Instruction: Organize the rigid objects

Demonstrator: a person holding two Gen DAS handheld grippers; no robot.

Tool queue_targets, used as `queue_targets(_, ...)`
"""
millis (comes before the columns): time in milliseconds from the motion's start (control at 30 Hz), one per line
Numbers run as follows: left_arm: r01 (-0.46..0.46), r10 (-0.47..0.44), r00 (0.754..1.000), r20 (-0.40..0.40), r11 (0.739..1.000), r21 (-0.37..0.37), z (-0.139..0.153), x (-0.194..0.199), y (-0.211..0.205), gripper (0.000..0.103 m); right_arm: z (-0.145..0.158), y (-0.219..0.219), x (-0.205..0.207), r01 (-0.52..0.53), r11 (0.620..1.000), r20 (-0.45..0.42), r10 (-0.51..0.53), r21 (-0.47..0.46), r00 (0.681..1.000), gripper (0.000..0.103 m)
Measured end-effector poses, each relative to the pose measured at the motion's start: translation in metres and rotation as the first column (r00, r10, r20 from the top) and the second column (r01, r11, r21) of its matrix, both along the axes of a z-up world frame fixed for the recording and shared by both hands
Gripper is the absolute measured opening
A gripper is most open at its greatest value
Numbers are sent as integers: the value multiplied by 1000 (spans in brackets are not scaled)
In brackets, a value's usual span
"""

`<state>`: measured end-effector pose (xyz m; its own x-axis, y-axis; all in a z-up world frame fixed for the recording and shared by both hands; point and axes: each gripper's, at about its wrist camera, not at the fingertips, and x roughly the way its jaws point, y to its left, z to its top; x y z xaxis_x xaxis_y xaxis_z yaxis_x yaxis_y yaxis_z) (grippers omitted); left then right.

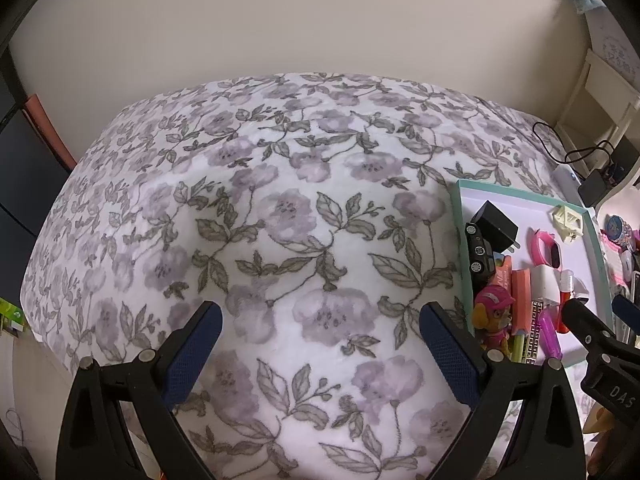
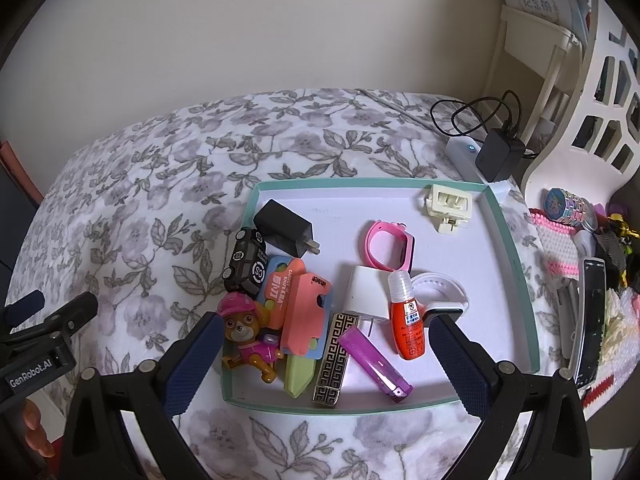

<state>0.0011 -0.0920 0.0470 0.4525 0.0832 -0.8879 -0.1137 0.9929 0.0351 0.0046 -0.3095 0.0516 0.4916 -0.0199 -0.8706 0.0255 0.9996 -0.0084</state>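
Several light, hard items fill the tray (image 2: 516, 248); my right gripper (image 2: 328, 356), jaws apart and empty, suits the slippery purple lighter (image 2: 374, 360) taken across its narrow midsection.

We see a plain cream wall (image 2: 248, 28) filling the far side of the room, evenly and softly lit. In front of it spreads a surface covered by a white blanket with purple flowers and grey leaves (image 1: 280, 216). At far right stands a cream shelf unit (image 2: 532, 52), and nearer on the right a white piece with cut-out openings (image 2: 600, 120). A black cable (image 2: 476, 114) loops before the shelf. At far left we make out a dark panel with a reddish edge (image 1: 48, 136).
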Motion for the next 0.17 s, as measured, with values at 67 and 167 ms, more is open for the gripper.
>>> queue_targets(67, 4, -4, 1000, 9, 1000, -2, 0, 0, 0, 99, 0, 0, 0, 1, 1000, 0, -1, 0, 1000, 103)
queue_targets(167, 11, -11, 1000, 6, 1000, -5, 0, 0, -2, 99, 0, 0, 0, 1, 1000, -1, -1, -1, 1000, 103)
